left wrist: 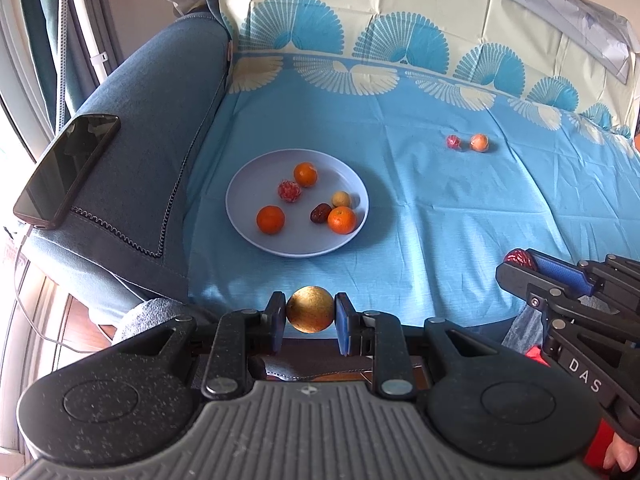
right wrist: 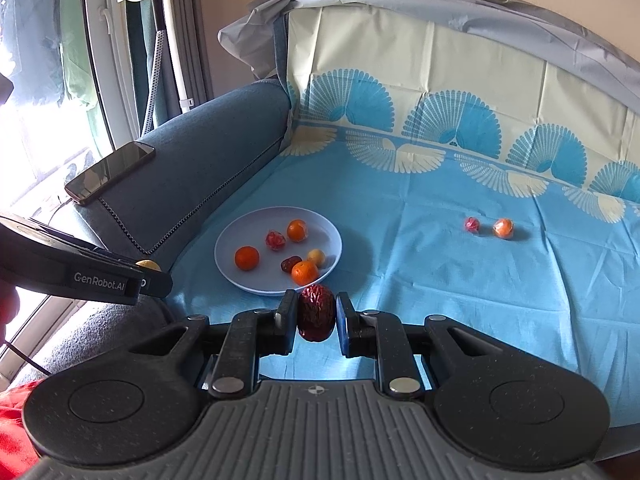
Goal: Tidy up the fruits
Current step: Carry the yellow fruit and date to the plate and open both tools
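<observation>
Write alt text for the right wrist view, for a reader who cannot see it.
The right tongs grip a wrinkled red date just short of a pale plate holding three oranges, a date and other small fruits on a blue patterned cloth. Two more small fruits lie farther right on the cloth; the left tongs, at the left edge, hold a yellowish fruit.

A home living room: a sofa with a blue-grey fabric armrest (right wrist: 208,152) has its seat draped in a light-blue cloth printed with blue and cream fans (right wrist: 440,264). A black smartphone (left wrist: 68,168) lies on the armrest, dark green curtains (right wrist: 140,60) hang beside a bright window, and a white garment-steamer stand (right wrist: 172,40) rises behind.
</observation>
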Tool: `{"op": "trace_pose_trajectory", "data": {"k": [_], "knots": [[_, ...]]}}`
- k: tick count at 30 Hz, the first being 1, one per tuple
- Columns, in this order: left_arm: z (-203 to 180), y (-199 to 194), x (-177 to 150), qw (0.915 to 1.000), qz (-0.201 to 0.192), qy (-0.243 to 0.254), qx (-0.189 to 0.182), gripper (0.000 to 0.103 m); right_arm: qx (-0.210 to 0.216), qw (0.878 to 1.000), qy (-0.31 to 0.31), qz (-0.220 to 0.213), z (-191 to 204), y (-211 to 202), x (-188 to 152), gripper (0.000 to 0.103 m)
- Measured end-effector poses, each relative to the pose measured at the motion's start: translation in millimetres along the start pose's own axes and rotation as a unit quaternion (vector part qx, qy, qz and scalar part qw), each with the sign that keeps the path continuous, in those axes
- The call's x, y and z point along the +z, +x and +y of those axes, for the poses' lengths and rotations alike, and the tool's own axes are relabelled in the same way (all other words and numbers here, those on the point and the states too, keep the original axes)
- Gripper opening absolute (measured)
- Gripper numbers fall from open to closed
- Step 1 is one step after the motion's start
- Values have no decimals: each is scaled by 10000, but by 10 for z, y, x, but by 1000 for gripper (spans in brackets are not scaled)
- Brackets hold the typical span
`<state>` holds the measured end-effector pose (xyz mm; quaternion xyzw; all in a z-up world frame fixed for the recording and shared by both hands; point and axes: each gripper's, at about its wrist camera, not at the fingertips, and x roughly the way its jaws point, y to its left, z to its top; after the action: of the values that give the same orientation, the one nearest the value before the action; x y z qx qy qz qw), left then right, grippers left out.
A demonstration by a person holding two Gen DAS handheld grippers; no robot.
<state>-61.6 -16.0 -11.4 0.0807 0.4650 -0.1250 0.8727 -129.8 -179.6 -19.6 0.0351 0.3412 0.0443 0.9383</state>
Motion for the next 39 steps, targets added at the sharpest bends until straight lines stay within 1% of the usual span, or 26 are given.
{"op": "trace_pose_trajectory", "data": {"k": [11,17,24,30,34,39], "knots": [[54,169,71,9999,160,-53,-37,28,-4,9997,-188,182,48,167,33,21],[141,273,174,9998,151,-104,43,28,3,9992,-322,232,88,309,85,21],[350,408,452,9994,42,-269,204,28,126,9990,-211,367,89,591,208,21],[486,569,733,9988,-31,-382,296,28,203,9989,-195,383,129,842,352,21],[573,687,926,9986,78,-457,273,28,293,9981,-244,486,116,999,459,21],[687,865,1080,9983,60,-497,307,28,308,9978,-312,495,74,1251,584,21]]}}
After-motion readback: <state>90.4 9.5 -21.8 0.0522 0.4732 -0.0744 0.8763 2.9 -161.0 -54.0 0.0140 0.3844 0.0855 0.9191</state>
